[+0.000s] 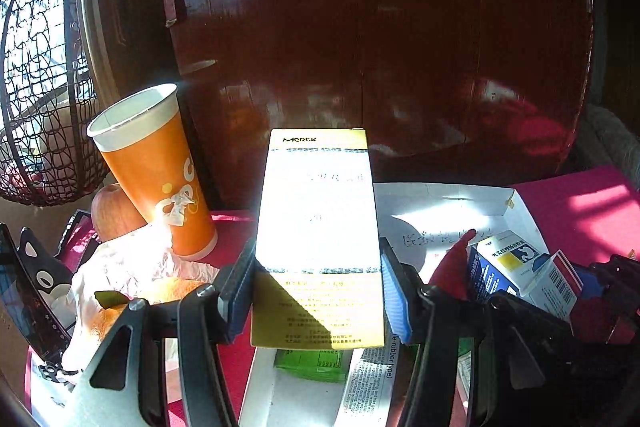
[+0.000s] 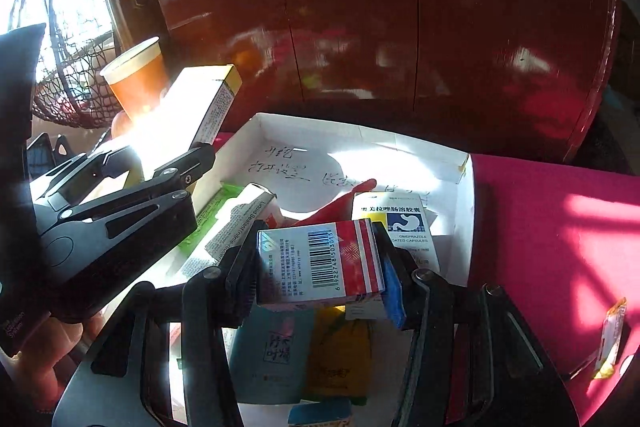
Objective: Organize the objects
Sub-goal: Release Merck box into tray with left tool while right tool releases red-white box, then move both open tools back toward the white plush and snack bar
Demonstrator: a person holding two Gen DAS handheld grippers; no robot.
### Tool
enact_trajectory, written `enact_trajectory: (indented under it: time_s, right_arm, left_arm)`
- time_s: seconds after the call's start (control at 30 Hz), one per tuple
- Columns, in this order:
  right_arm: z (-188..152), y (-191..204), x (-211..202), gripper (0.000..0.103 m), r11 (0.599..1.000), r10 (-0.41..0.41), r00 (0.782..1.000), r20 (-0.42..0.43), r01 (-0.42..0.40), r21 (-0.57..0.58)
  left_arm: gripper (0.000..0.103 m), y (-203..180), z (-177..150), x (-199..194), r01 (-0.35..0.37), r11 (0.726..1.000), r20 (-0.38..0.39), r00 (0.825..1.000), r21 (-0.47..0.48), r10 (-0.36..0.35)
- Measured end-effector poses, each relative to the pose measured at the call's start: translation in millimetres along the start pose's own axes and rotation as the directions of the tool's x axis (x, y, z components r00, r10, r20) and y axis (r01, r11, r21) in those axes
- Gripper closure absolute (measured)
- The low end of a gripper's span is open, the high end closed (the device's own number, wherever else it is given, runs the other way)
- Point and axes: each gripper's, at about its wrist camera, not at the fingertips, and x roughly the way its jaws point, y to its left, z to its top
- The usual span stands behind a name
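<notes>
My left gripper (image 1: 318,291) is shut on a yellow and white Merck box (image 1: 318,227) and holds it upright above the left side of a white cardboard tray (image 1: 516,203). The same box (image 2: 208,99) and left gripper (image 2: 160,163) show at the left of the right wrist view. My right gripper (image 2: 320,275) is shut on a red and white box with a barcode (image 2: 320,263), held over the tray (image 2: 464,227). A blue and white omeprazole box (image 2: 404,223) lies in the tray just beyond it.
An orange paper cup (image 1: 156,167), an apple (image 1: 112,215) and crumpled paper (image 1: 132,267) stand at the left on the pink cloth (image 1: 584,211). The tray holds a green packet (image 1: 312,363), a sealant box (image 2: 236,227), and teal (image 2: 272,351) and yellow (image 2: 340,359) packets. A dark wooden cabinet (image 1: 380,27) rises behind. A small sachet (image 2: 610,339) lies at the right.
</notes>
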Motion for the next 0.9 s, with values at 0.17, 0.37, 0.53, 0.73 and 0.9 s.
enact_trajectory:
  time_s: [0.17,0.37,0.53,0.73,0.9]
  right_arm:
    - [9.1,-19.8,7.2,0.052,0.998,-0.043,0.999,-0.007,0.043,0.045]
    - [14.3,-5.8,-13.5,0.052,1.000,0.004,0.999,0.052,-0.004,0.005]
    - [10.9,5.5,-14.6,0.052,0.999,-0.024,0.997,0.070,0.027,-0.036]
    - [7.8,4.5,-17.5,0.031,1.000,0.010,0.997,0.077,-0.009,-0.019]
    - [5.6,1.4,-24.7,0.014,1.000,-0.012,0.995,0.100,0.013,-0.009]
  left_arm:
    - [0.047,4.7,-0.2,2.2,-0.007,1.000,-0.002,1.000,-0.006,0.007]
    - [0.047,7.1,2.9,5.3,0.001,1.000,-0.006,1.000,-0.021,-0.001]
    - [0.046,10.0,4.1,6.9,0.016,0.998,-0.007,1.000,-0.054,-0.017]
    - [0.015,21.2,2.5,5.6,0.025,0.993,0.003,1.000,-0.118,-0.025]
    - [0.000,27.7,2.0,-1.8,0.003,0.990,0.019,1.000,-0.141,0.000]
